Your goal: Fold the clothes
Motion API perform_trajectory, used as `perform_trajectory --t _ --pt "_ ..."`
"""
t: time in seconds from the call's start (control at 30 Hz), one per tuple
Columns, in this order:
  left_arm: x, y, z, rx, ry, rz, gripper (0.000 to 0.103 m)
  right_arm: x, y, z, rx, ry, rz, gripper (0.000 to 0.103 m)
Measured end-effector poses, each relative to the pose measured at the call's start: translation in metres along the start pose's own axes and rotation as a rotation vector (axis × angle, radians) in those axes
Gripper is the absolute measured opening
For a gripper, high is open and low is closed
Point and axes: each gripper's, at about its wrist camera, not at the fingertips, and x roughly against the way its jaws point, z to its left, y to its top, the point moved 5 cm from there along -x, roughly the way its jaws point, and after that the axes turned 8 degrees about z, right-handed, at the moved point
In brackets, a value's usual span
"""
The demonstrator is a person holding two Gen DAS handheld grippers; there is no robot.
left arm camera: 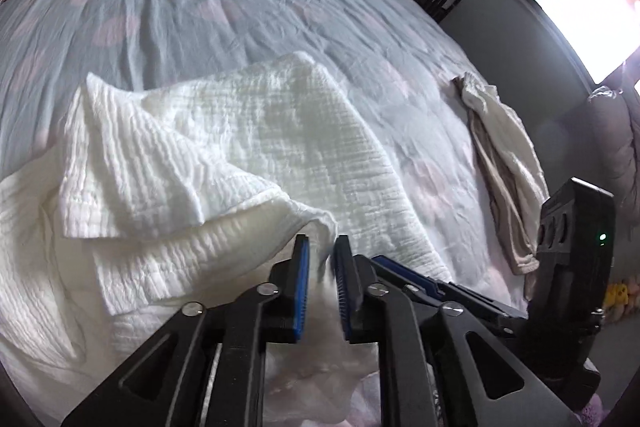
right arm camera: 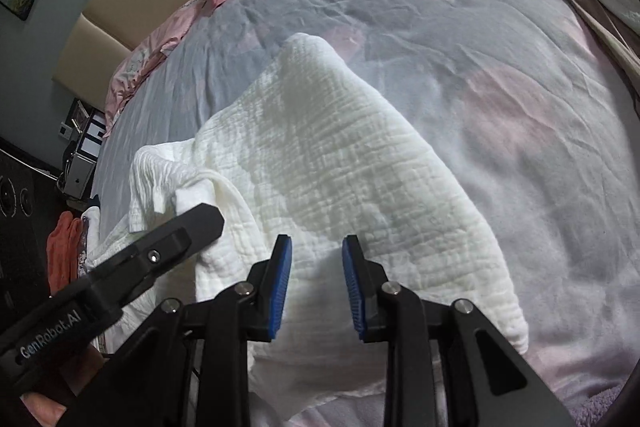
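a crinkled white garment (left arm camera: 224, 147) lies spread and partly folded over on the bed (left arm camera: 200, 19), near its front edge. the left gripper (left arm camera: 322, 255) is clenched on a bunched fold of the white garment. the right gripper (right arm camera: 316, 259) is released, its blue pads apart just above the cloth. a beige garment (left arm camera: 500, 163) lies well apart on the bed's right side.

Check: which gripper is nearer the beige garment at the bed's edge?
Right. The right gripper sits beside the beige garment; the left gripper is pinching the white cloth, farther away.
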Motion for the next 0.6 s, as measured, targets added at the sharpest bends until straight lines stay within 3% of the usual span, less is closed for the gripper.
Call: perform_trajectory --t 0.03,0.17,0.37,0.6 --pt "0.004 -0.002 0.003 0.004 0.009 0.002 0.034 -0.003 0.000 -0.002 -0.003 -0.011 0.009 0.025" --pt "0.022 -0.011 0.017 0.018 0.047 0.010 0.050 -0.003 0.002 0.000 0.016 -0.031 -0.006 0.026" --pt "0.049 -0.025 0.038 0.038 0.104 0.021 0.050 0.024 0.007 -0.003 0.005 -0.046 -0.123 0.026" --pt "0.118 -0.046 0.100 0.084 0.232 -0.026 0.051 0.045 0.004 0.016 0.088 -0.053 -0.221 0.026"
